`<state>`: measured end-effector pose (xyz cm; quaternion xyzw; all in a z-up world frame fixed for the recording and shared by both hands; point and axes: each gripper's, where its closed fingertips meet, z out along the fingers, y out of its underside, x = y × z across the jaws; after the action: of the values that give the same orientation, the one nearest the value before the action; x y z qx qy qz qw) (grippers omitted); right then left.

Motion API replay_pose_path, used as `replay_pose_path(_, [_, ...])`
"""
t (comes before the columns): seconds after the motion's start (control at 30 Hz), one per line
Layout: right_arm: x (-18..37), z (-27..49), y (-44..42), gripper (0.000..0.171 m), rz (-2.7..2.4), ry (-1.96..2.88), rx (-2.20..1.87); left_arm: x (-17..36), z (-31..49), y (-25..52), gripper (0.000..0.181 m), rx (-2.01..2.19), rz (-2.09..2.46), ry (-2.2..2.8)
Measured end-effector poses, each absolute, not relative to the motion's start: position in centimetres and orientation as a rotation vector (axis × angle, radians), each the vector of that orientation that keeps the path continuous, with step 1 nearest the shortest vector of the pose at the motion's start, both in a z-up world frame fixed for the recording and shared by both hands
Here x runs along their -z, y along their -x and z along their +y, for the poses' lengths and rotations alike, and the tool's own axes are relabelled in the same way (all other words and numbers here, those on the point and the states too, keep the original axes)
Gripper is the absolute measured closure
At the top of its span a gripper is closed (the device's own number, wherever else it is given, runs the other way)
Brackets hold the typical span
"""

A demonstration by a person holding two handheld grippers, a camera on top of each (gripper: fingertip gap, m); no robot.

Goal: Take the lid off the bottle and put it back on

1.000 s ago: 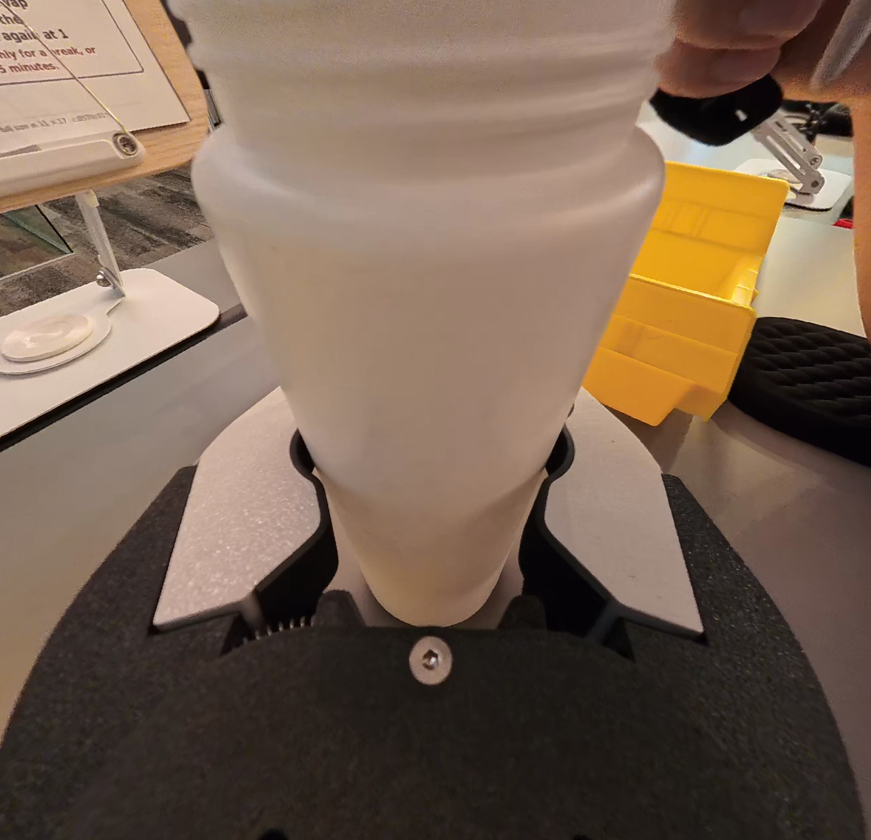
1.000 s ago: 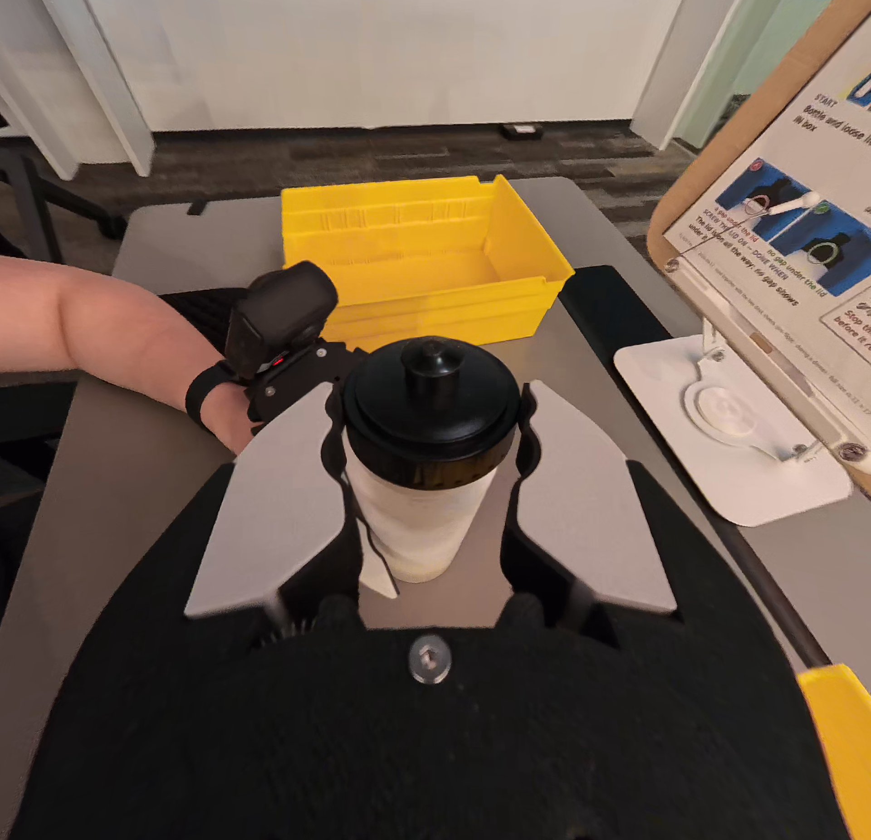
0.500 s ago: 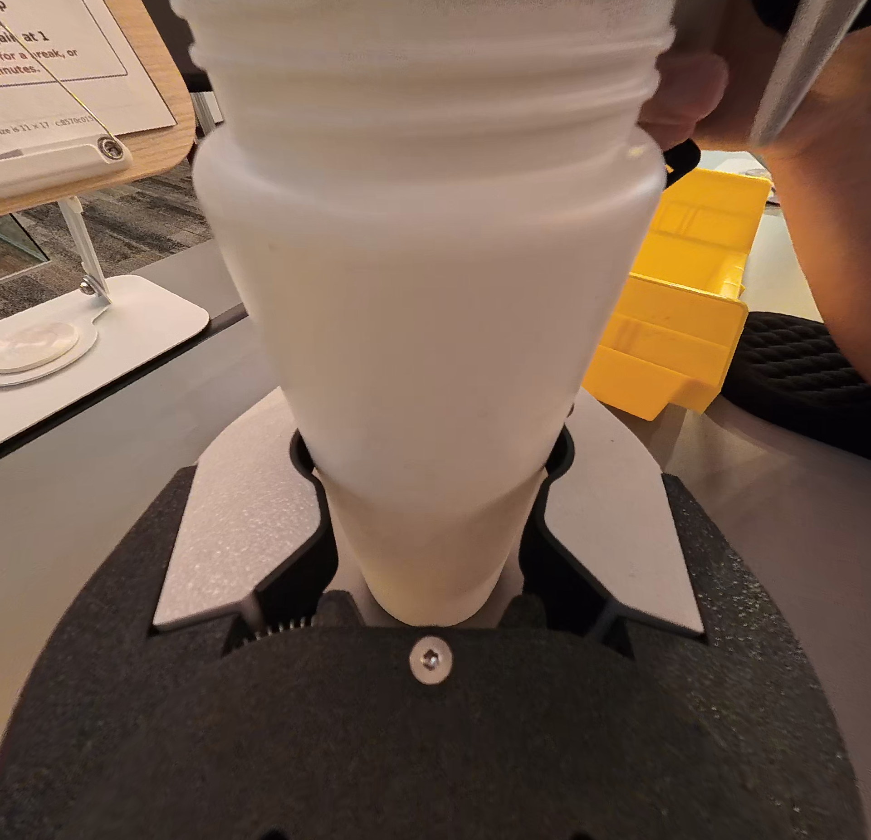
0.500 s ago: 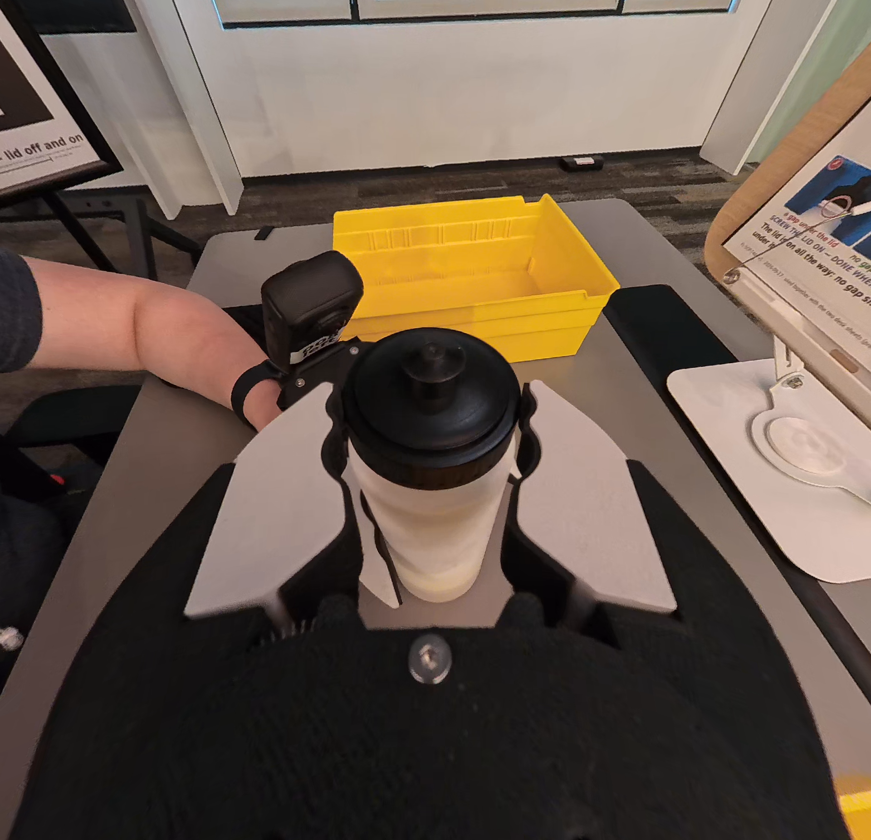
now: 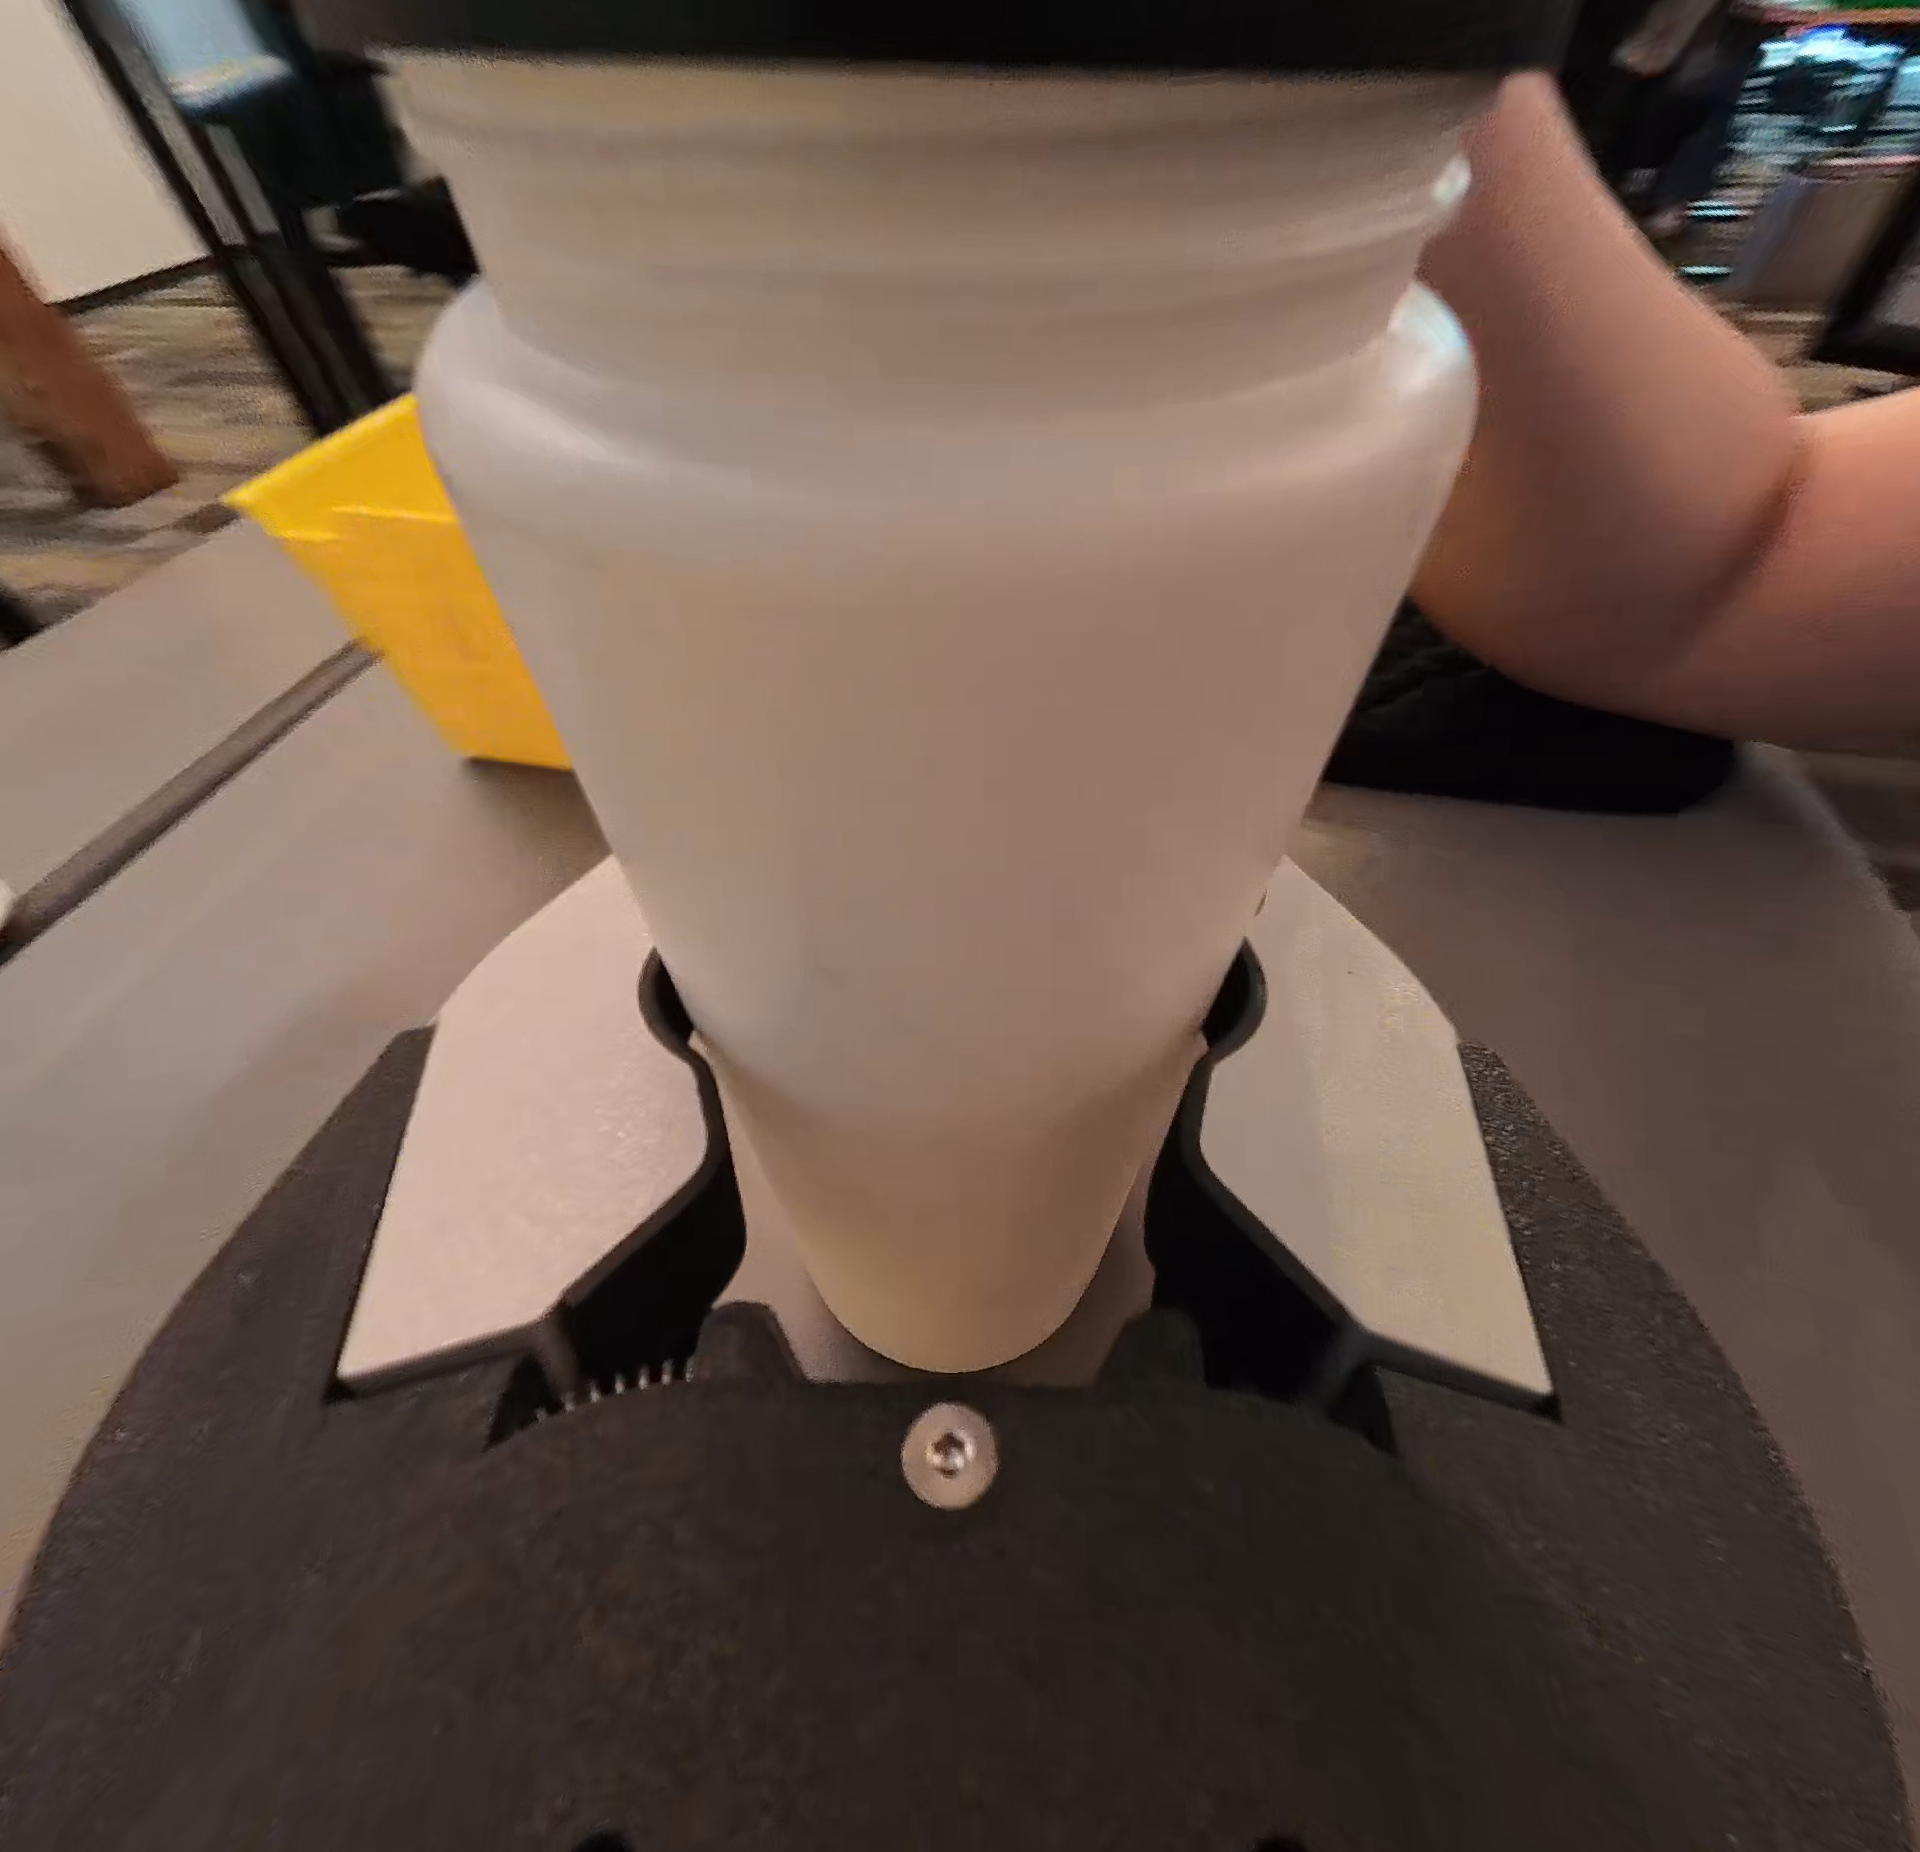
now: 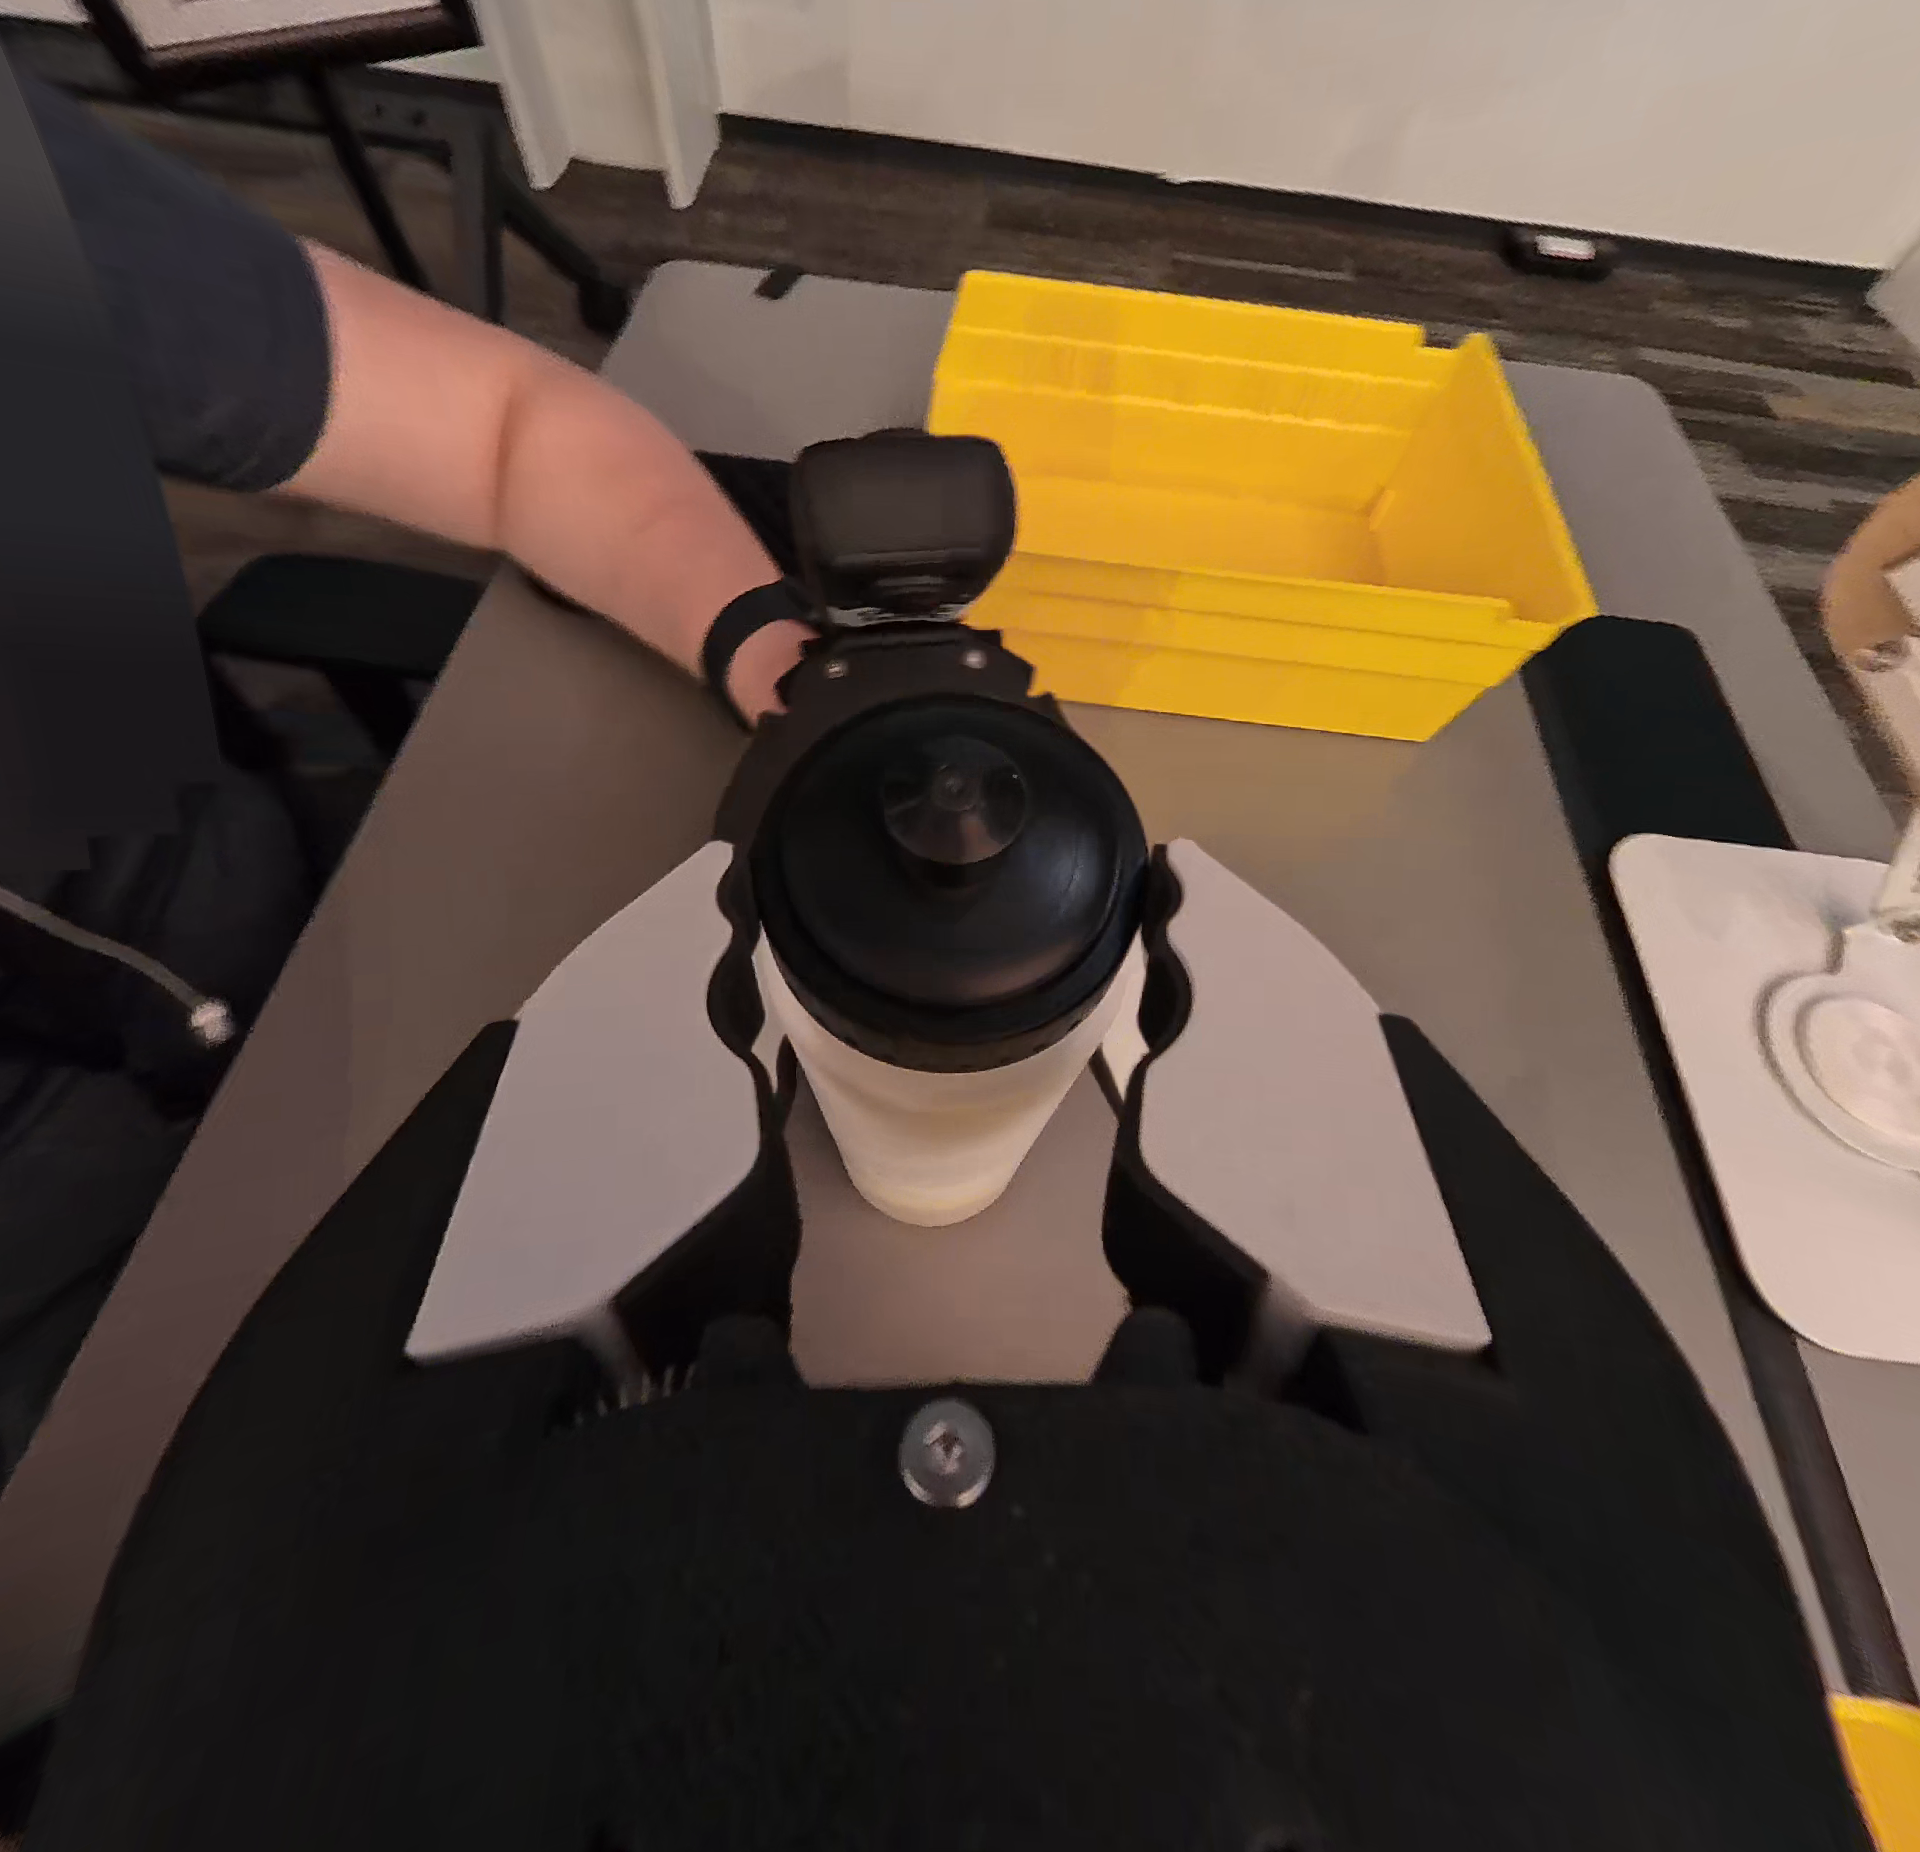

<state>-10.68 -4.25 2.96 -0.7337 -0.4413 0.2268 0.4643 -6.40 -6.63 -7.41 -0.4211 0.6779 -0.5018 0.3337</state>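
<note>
Bottle (image 5: 935,711) stands on my grey table (image 6: 582,763), near the yellow bin (image 6: 1247,555); left gripper (image 5: 951,1002) pinches its body, right gripper (image 6: 951,929) clamps the black lid (image 6: 951,867). Dark floor beyond.

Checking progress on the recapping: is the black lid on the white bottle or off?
On, but not fully seated: the black round lid sits atop the white plastic bottle, with bare neck threads showing below its rim.

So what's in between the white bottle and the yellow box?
In the right wrist view, the left gripper stands between the bottle and the yellow box, with bare grey table beside it.
</note>
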Motion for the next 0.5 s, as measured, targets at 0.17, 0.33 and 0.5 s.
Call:
replay_pose_path(0.17, [-2.9, -4.4, 10.3, 0.099, -1.050, 1.863, -0.542, 7.6, -6.6, 6.1, 0.083, 1.278, 1.749, 1.170])
replay_pose_path(0.33, [-2.9, -1.0, 10.0, 0.099, -0.755, 1.972, -0.415, 7.5, -2.2, 5.8, 0.083, 1.095, 1.538, 1.347])
replay_pose_path(0.5, [-3.1, 1.8, 10.1, 0.099, -0.453, 1.960, -0.274, 7.6, 0.8, 6.1, 0.083, 0.994, 1.450, 1.442])
